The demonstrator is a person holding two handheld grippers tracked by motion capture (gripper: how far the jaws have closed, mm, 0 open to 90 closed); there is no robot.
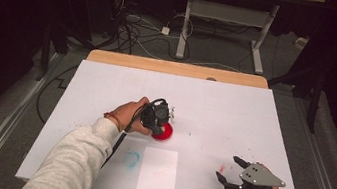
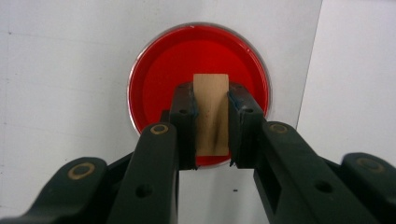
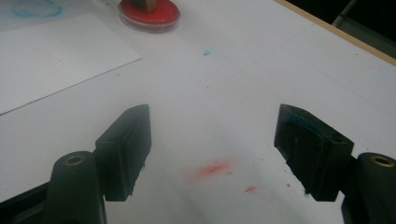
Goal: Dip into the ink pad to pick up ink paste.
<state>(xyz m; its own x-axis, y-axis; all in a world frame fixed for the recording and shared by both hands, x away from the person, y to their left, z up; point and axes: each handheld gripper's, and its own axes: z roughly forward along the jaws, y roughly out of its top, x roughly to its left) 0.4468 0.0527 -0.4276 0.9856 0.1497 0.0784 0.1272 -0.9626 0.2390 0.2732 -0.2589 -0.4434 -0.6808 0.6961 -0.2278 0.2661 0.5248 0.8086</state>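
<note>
Stamp-inking step, judged from the layout. Left gripper (image 2: 211,128) is clamped on a small wooden block (image 2: 211,114), pads pressing its two side faces. The block's long axis runs straight out along the jaws, and its far end sits over the middle of the round red ink dish (image 2: 154,74). Whether the block's face touches the ink cannot be told. In the high view the left gripper (image 1: 160,118) points down at the dish (image 1: 164,133), near the table's centre, with the left hand (image 1: 128,115) behind it.

Toward the near edge, just right of a blue ring smudge (image 1: 132,158), lies a loose white paper sheet (image 1: 158,173). It is close below the dish, so the block would have to travel toward the person to reach it; the left hand is much the nearer one.

Right gripper (image 1: 227,167) sits well apart at the near right corner, jaws spread wide with nothing between them, above red smears (image 3: 212,169) on the table cover.

Surface: white table cover (image 1: 234,114) on a wooden top, speckled with ink spots. Room: dark, grey floor, cables (image 1: 136,29) and a table frame (image 1: 224,27) beyond the far edge.
</note>
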